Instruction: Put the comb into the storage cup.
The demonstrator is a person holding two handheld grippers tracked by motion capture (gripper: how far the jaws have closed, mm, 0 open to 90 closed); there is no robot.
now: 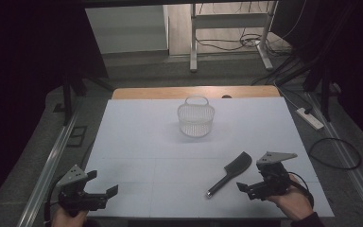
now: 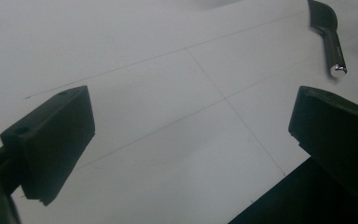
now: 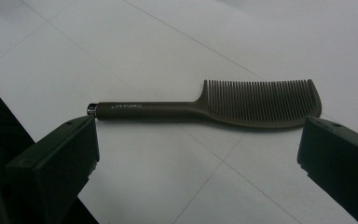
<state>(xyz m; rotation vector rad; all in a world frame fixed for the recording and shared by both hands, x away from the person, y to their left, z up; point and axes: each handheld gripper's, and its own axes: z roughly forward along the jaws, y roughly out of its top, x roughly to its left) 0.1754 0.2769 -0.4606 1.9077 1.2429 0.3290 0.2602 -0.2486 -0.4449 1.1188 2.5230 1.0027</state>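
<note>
- Right gripper (image 1: 251, 188): held in the person's right hand (image 1: 294, 203) at about 5 o'clock on the white table surface (image 1: 137, 142). Its two black jaws stand wide apart and hold nothing. In the right gripper view (image 3: 198, 154) the gap between them frames the comb.
- Comb (image 1: 230, 172): a dark, long-handled comb lying flat on the surface, just beside the right gripper at its 10 o'clock, not touching either jaw. In the high view the toothed head points to about 1 o'clock and the handle's metal-tipped end to about 7 o'clock. In the right gripper view the comb (image 3: 214, 108) lies crosswise ahead of the jaws, teeth facing away, with small lettering on the handle too fine to read.
- Left gripper (image 1: 103, 195): held in the left hand (image 1: 66, 218) at about 7 o'clock on the surface, well apart from the comb. Its jaws are likewise spread and empty, as the left gripper view (image 2: 191, 135) confirms; there the comb (image 2: 328, 32) appears far off at 1 o'clock.
- Basket (image 1: 196, 118): a white slatted basket with an upright loop handle, standing at about 12 o'clock, well apart from both grippers and the comb.
</note>
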